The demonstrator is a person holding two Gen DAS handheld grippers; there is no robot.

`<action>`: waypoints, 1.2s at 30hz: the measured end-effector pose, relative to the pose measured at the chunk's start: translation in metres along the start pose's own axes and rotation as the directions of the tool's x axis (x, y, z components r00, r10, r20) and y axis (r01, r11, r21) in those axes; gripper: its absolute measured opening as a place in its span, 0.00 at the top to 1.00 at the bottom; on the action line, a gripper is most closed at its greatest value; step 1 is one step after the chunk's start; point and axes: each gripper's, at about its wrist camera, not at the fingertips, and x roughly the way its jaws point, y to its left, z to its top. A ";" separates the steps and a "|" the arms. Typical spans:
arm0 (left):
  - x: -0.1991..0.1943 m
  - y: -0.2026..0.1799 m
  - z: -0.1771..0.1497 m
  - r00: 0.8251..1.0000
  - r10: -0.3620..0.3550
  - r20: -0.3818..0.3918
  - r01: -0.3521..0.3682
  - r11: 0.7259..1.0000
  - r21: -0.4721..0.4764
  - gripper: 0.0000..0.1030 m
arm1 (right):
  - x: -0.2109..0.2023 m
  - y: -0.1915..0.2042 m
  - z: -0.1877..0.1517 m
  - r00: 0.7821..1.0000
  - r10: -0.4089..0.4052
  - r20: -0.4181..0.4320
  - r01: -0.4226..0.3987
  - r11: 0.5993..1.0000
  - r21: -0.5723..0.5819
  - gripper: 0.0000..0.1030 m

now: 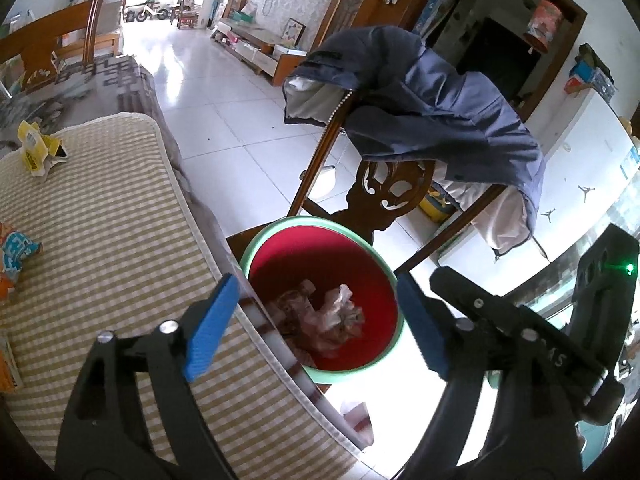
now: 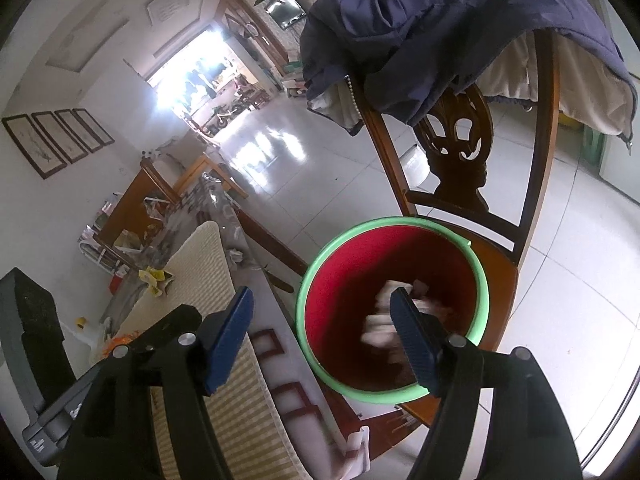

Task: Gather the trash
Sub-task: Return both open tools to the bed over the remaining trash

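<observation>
Both claws are held wide open and empty: the left claw (image 1: 316,320) and right claw (image 2: 324,340) are poised over the red bin (image 1: 372,268), where crumpled trash (image 1: 320,316) is gathered; wrappers (image 1: 40,148) are left on the counter (image 1: 120,220).

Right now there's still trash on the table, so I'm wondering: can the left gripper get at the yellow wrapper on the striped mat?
Probably yes. The left gripper is open and empty, and the yellow wrapper lies exposed on the striped mat with nothing between them, though it is across the mat.

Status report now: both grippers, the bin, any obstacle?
Left gripper open, right gripper open. Bin on chair, crumpled paper inside. Wrappers left on table.
</observation>
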 end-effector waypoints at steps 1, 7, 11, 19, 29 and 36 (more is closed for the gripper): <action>-0.002 0.000 -0.001 1.000 0.000 0.004 0.000 1.000 0.002 0.22 | 0.000 0.002 0.000 1.000 -0.007 0.004 0.007 1.000 -0.006 0.33; -0.028 0.016 -0.015 1.000 -0.003 0.013 0.003 0.999 -0.042 0.22 | -0.014 0.021 0.001 0.997 -0.037 0.064 0.041 0.997 -0.061 0.33; -0.056 0.043 -0.027 0.999 0.042 0.026 -0.039 0.994 -0.106 0.22 | -0.026 0.045 0.000 0.996 0.027 0.084 -0.020 0.996 -0.083 0.31; -0.158 0.112 -0.052 0.944 0.291 0.153 -0.269 0.952 -0.147 0.16 | -0.014 0.154 -0.034 0.981 0.188 -0.046 -0.194 0.942 -0.274 0.27; -0.228 0.228 -0.099 0.853 0.506 0.130 -0.426 0.817 -0.389 0.16 | 0.050 0.230 -0.097 0.933 0.163 -0.320 -0.297 0.851 -0.433 0.23; -0.223 0.293 -0.127 0.902 0.431 0.038 -0.313 0.710 -0.631 0.16 | 0.087 0.300 -0.145 0.899 0.044 -0.435 -0.378 0.579 -0.723 0.18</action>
